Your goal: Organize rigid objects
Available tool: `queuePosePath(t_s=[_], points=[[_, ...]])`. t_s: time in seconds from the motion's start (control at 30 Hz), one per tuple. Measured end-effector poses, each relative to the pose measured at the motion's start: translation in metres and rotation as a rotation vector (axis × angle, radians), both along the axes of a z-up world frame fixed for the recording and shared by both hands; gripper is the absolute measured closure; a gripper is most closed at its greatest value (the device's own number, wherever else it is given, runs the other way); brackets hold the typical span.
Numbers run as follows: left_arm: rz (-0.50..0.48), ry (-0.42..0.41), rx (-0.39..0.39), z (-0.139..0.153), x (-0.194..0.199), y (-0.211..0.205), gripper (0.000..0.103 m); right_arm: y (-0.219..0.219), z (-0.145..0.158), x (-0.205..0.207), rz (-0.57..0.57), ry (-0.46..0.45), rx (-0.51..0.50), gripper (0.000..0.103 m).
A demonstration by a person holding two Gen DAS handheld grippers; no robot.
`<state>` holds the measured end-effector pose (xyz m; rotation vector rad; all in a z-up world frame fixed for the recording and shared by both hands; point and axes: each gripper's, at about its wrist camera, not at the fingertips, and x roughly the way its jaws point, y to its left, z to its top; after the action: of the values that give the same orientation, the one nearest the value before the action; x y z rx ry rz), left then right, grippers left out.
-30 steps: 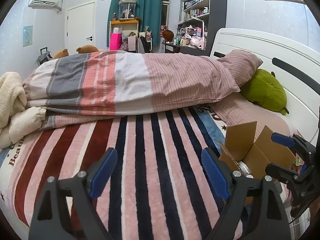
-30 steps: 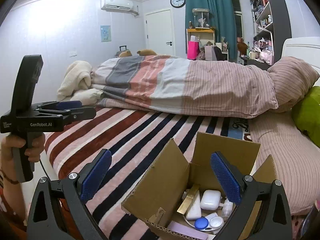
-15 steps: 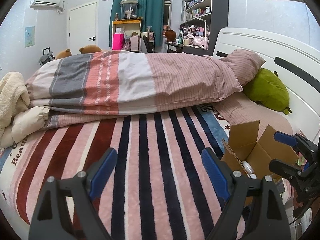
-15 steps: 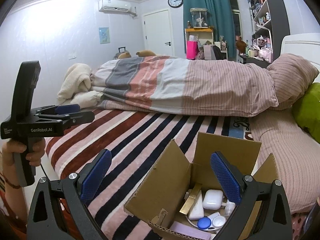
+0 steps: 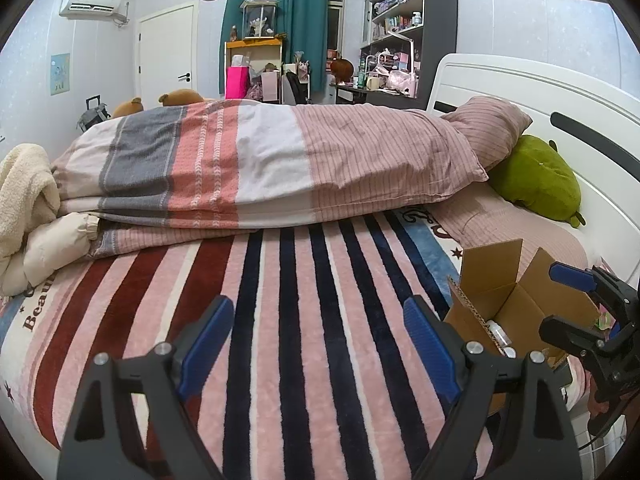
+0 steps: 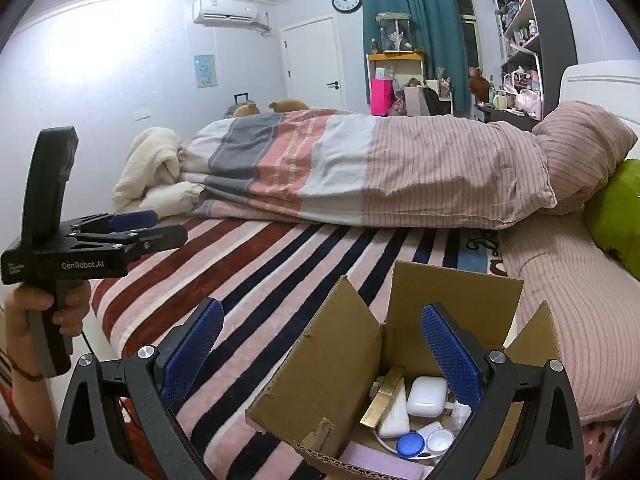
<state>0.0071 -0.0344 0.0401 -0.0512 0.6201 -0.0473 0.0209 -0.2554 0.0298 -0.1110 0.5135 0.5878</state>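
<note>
From the left wrist, the left claw (image 5: 318,330) gapes empty above the striped bed (image 5: 304,280) with the box (image 5: 504,288) at right, while from the right wrist, the right claw (image 6: 322,346) gapes empty above the box (image 6: 344,364) holding an earbud case (image 6: 426,396).

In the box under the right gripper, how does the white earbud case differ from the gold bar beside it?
The white earbud case is white, rounded and stubby; the gold bar is shiny gold, long, thin and flat-sided. The earbud case lies nearer the right gripper's fingers; the gold bar slants up toward the box's left wall. Both sit inside the open cardboard box, ungripped.
</note>
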Motion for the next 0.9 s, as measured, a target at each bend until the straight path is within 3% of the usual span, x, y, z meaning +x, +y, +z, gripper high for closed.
queuePosePath(t_s=[0.9], points=[[0.004,0.008,0.000,-0.006,0.003,0.010,0.018,0.006,-0.002,-0.003,-0.015,0.010,0.006,0.003]])
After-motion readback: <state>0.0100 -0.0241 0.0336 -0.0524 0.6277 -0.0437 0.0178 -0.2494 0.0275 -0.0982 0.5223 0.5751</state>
